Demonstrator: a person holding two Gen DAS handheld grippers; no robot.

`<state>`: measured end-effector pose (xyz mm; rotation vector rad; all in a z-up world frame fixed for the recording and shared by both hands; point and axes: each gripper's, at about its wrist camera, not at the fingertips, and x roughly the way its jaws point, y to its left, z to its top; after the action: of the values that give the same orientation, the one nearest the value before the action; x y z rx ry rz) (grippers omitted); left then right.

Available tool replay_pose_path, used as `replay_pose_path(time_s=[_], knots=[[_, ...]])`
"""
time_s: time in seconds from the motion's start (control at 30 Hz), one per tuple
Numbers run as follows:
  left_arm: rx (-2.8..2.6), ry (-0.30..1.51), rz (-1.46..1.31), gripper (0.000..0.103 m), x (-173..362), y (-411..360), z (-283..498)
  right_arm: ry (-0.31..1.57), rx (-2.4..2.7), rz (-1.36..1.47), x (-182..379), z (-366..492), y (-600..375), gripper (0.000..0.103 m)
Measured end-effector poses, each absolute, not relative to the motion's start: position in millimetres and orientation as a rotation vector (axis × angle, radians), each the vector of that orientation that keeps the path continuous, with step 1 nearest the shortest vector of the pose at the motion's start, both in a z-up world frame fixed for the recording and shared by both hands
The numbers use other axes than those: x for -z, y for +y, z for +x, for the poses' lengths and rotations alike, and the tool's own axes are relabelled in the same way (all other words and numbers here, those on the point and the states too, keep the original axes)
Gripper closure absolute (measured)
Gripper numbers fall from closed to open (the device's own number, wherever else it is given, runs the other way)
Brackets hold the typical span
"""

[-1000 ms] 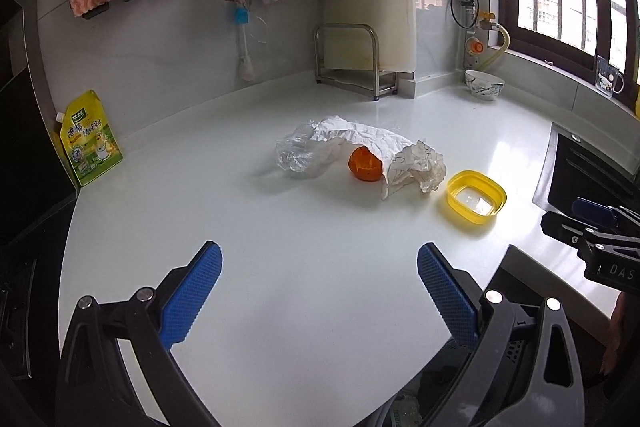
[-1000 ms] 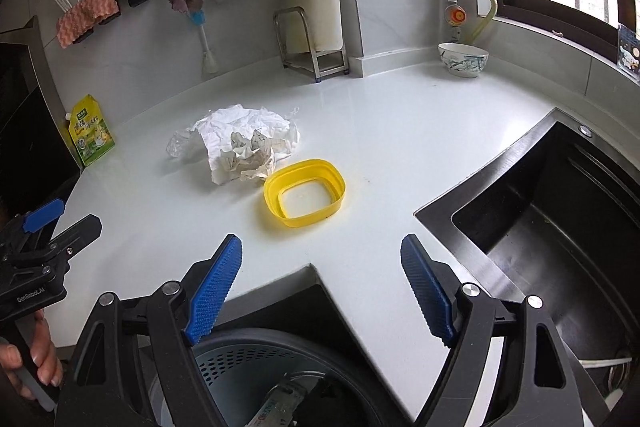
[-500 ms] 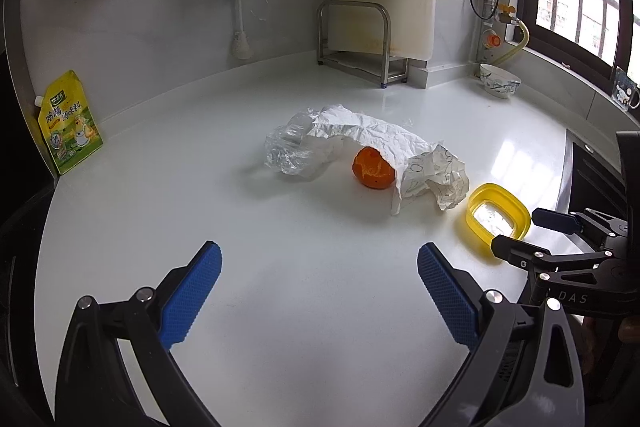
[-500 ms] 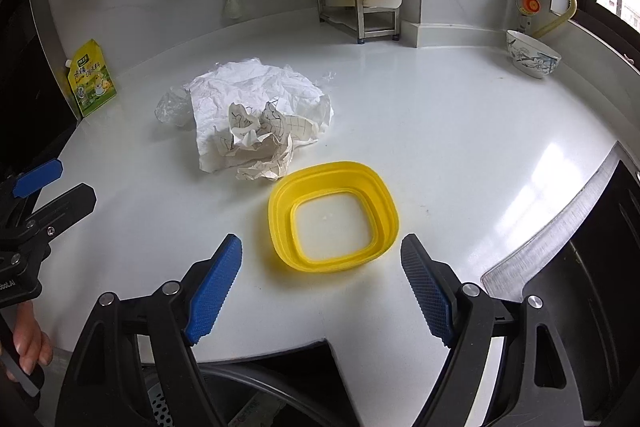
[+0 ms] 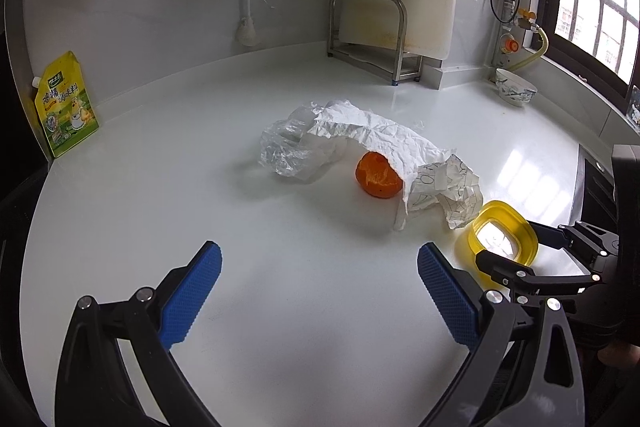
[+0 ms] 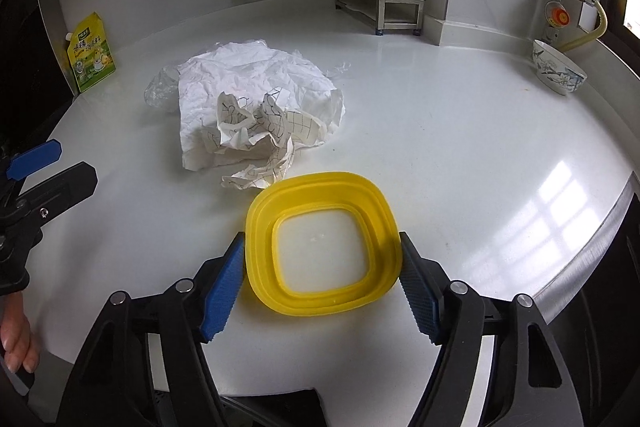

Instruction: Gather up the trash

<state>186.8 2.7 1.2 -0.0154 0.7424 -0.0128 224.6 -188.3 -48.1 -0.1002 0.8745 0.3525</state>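
Note:
A yellow square lid point(image 6: 322, 245) lies flat on the white counter point(image 6: 460, 131); it also shows in the left wrist view point(image 5: 502, 237). My right gripper point(image 6: 322, 277) is open, its blue pads on either side of the lid's near half, close to its edges. Beyond lie crumpled white paper point(image 6: 248, 95), a crumpled lined scrap point(image 6: 264, 139) and clear plastic wrap point(image 5: 288, 147). An orange peel point(image 5: 378, 175) sits partly under the paper point(image 5: 380, 135). My left gripper point(image 5: 320, 291) is open and empty, short of the pile.
A yellow-green pouch point(image 5: 66, 107) leans at the left wall. A metal rack with a cutting board point(image 5: 384, 27) stands at the back. A patterned bowl point(image 6: 558, 73) sits at the right. The dark sink edge point(image 6: 592, 247) lies to the right.
Both grippers have moved forward over the counter. The right one has come down around the yellow lid, and its jaws have narrowed toward the lid's edges.

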Motion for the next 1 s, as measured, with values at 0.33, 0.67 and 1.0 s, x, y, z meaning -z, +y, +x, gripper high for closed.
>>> replay_pose_path(time_s=[0.33,0.67,1.0], knots=[[0.019,0.749,-0.008,0.006,0.6,-27.3,205.3,0.820,-0.304,-0.015,34.8,221.3,-230.0,0.035],[-0.005,0.788,-0.025,0.006,10.1,-54.1,238.6,0.783,-0.246,0.159,30.3,220.8,-290.4,0.035],[-0.033,0.806,-0.013,0.007,22.2,-71.0,266.5,0.752,-0.268,0.225,25.1,216.0,-300.5,0.035]])
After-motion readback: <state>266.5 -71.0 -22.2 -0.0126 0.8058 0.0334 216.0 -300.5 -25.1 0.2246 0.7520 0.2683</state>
